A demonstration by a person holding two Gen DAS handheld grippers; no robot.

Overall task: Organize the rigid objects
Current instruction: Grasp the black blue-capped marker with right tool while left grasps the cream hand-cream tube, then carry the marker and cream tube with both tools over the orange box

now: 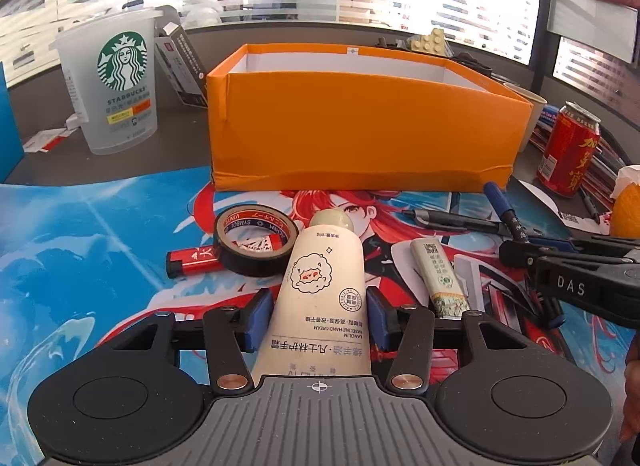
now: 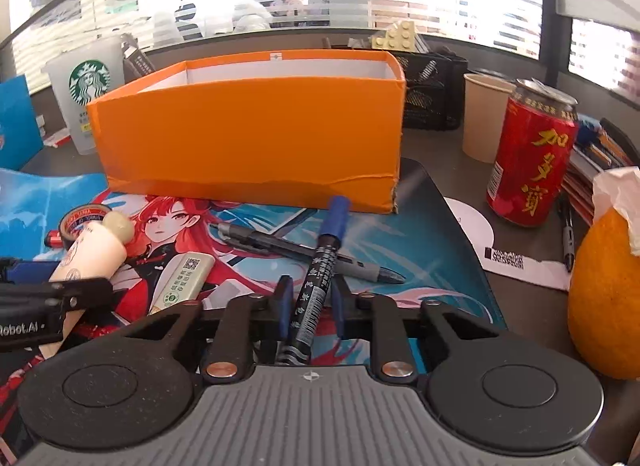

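An open orange box [image 1: 360,125] stands at the back of the anime desk mat [image 1: 100,246]; it also shows in the right wrist view [image 2: 248,137]. My left gripper [image 1: 318,316] has its blue pads against a cream hand cream tube [image 1: 324,286] lying on the mat. My right gripper [image 2: 310,306] is closed around a blue-capped black marker [image 2: 320,266] that lies across a grey-black pen [image 2: 288,250]. A black tape roll [image 1: 256,246], a red lighter [image 1: 192,262] and a pale green-labelled lighter [image 1: 438,272] lie beside the tube.
A Starbucks cup [image 1: 112,81] stands back left. A red drink can [image 2: 528,153], a paper cup [image 2: 482,117], a mesh holder [image 2: 432,93], an orange fruit [image 2: 604,290] and stacked papers [image 2: 600,161] crowd the right side.
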